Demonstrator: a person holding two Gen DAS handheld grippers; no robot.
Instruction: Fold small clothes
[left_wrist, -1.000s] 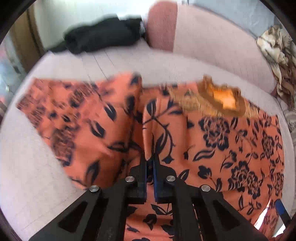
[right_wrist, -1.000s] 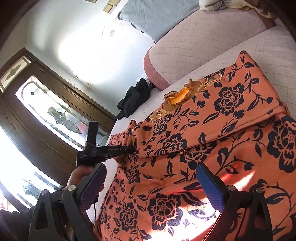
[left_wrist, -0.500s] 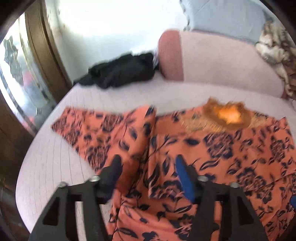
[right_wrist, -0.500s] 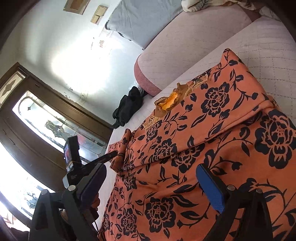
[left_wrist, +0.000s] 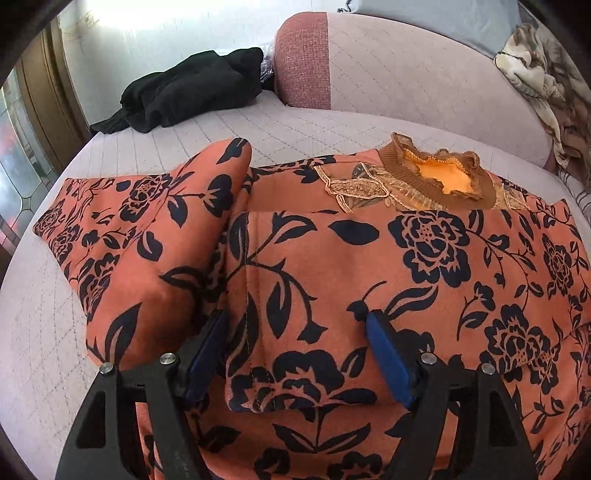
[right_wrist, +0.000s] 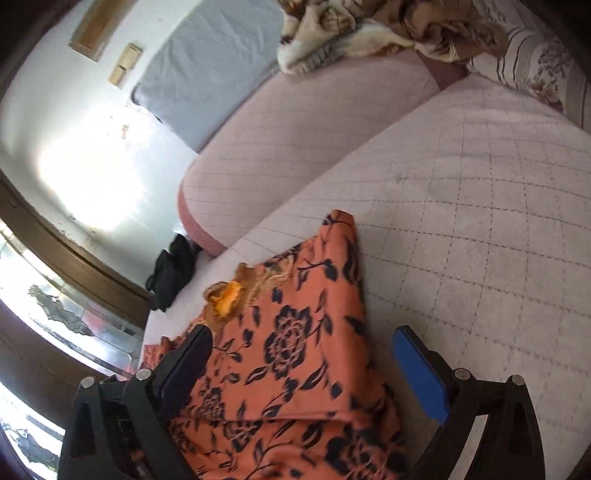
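Observation:
An orange top with black flowers (left_wrist: 369, 251) lies spread on the pale quilted sofa seat (left_wrist: 48, 332), its brown ruffled collar (left_wrist: 439, 177) toward the backrest. Its left sleeve (left_wrist: 147, 236) is folded in over the body. My left gripper (left_wrist: 295, 321) hovers over the fold beside that sleeve. Its jaws are opening, and the cloth lies under and between them without the blue pads pressing it. In the right wrist view my right gripper (right_wrist: 301, 334) stands wide open over the top's right edge (right_wrist: 295, 350), holding nothing.
A black garment (left_wrist: 192, 92) is heaped at the seat's far left end, near a wooden door with patterned glass (right_wrist: 55, 314). The pink backrest (left_wrist: 406, 74) runs behind, with a brown patterned blanket (left_wrist: 535, 74) on it at the right. Bare seat (right_wrist: 480, 184) lies right of the top.
My left gripper let go of the fabric it pinched and opened wide. My right gripper swung toward the top's right edge, and the other hand and gripper left its view.

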